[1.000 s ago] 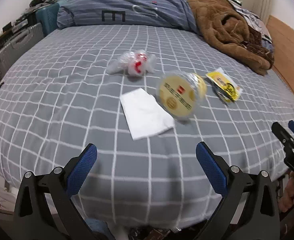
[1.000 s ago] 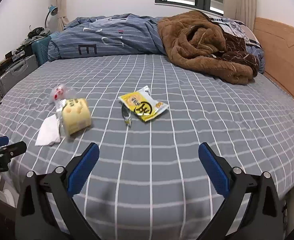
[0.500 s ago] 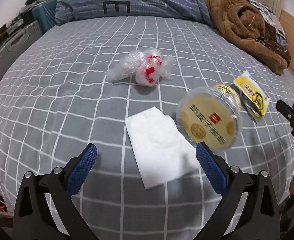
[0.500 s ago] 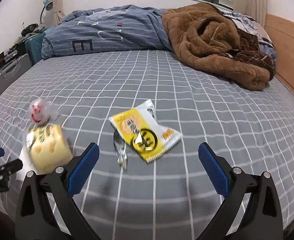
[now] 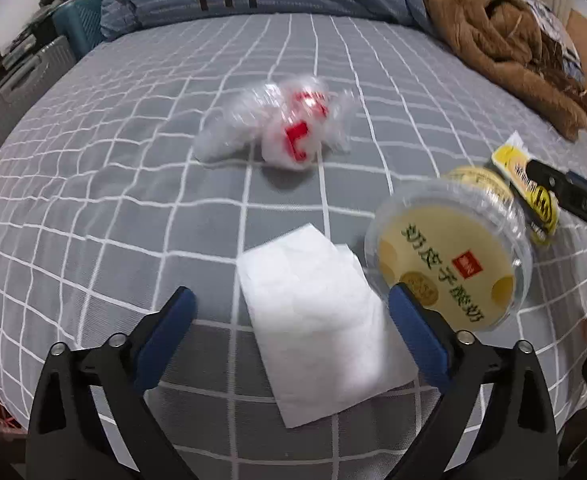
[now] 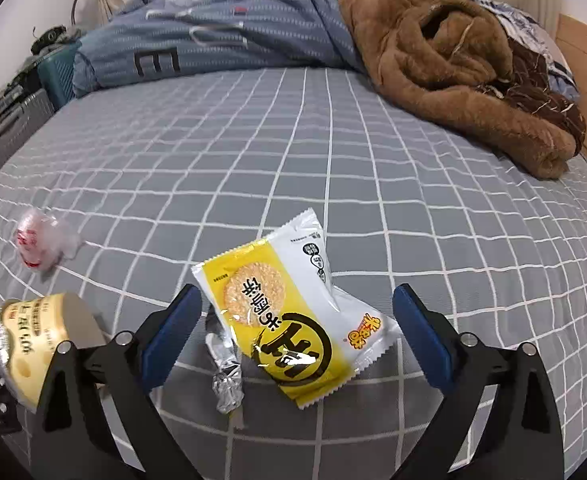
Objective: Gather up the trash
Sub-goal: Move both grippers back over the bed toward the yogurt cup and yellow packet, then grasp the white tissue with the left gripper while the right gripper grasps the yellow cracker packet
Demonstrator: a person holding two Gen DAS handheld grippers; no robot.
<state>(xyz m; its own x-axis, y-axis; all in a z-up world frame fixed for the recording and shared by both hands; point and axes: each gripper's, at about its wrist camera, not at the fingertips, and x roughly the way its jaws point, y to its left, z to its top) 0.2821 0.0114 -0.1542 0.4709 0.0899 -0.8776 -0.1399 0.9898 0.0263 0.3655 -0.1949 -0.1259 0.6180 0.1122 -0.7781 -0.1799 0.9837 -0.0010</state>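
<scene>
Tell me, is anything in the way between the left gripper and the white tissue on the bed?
No, nothing visible blocks it. The white tissue lies flat on the checked bedsheet, right ahead of the left gripper, whose jaws stand open and have just been closing a little. The yogurt cup lies on its side close beside the tissue.

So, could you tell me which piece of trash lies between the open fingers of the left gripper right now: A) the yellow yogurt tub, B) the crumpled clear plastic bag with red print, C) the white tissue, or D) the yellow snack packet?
C: in the left wrist view the white tissue lies flat on the bed sheet between the open left gripper.
</scene>
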